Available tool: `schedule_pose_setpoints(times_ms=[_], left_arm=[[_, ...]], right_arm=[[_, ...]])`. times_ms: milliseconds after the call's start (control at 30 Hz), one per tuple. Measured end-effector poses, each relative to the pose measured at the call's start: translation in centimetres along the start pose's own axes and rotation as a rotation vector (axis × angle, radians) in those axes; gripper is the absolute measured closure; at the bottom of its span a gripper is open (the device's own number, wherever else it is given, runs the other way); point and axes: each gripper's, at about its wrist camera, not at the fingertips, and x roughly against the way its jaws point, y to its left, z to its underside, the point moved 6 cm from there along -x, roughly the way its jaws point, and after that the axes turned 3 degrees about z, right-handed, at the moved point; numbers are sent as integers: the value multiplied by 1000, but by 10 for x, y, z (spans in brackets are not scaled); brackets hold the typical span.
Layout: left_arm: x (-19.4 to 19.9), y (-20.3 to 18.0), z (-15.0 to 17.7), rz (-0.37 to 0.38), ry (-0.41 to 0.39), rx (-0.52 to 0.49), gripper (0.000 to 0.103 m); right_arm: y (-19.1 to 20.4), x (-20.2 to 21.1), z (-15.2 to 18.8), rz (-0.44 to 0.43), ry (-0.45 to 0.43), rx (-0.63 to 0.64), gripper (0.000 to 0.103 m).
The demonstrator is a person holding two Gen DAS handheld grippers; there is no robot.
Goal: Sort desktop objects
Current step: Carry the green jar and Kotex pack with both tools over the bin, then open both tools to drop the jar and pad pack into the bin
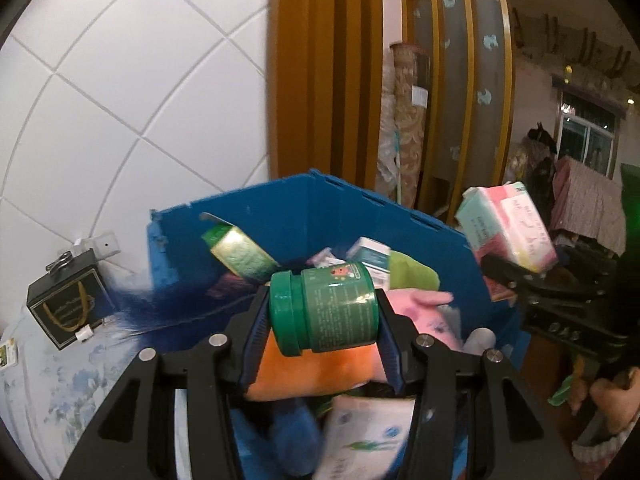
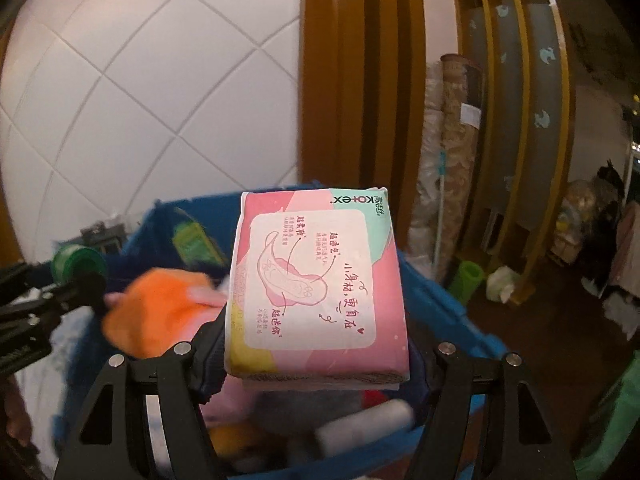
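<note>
My left gripper (image 1: 322,314) is shut on a green jar (image 1: 324,310) with a green lid, held sideways above a blue bin (image 1: 280,208) full of mixed items. My right gripper (image 2: 316,344) is shut on a pink and mint pad pack (image 2: 316,284), held flat above the same blue bin (image 2: 440,304). The pad pack (image 1: 506,226) and right gripper also show at the right of the left wrist view. The green jar (image 2: 78,264) shows at the left of the right wrist view.
The bin holds an orange cloth (image 1: 312,372), a pink soft item (image 1: 416,308), a green-gold pack (image 1: 240,252) and small boxes (image 1: 370,256). A black gift box (image 1: 66,300) sits left on the floral tabletop (image 1: 36,392). A tiled wall (image 1: 140,80) and wooden frame (image 1: 320,72) stand behind.
</note>
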Motion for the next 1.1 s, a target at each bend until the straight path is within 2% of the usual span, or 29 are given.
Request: schedule_pose_setpoints(times_ms=[200,367,700,733,833,900,1033,1100], left_arm=[[-28,-23,-12,-76,44,-16,55],[-48,-27,-9,-99,81,-11,55],[-63,-29,-9,-127,108,-5,55],[-64,-29,-9,-129,112,-6,54],[-62,-30,-8,-138,105,-11,33],[-59,-31,-9,-140,91,-13,31],[-56,-31,-9,-140,88,-8,31],[-54,-31,-6,-138,89,-5,31]], right_arm=[[-28,-33,8,-43,53,-4,33],[-33,-51,16,-70,92,-1,33],[-46,-85,36,1,204,28,33],[-47,-87,38,5,213,30,33],[-51,-87,43,8,225,26,32],[-53,-85,44,11,224,27,28],[-56,-80,42,13,214,30,11],[-55,-74,41,14,202,32,8]])
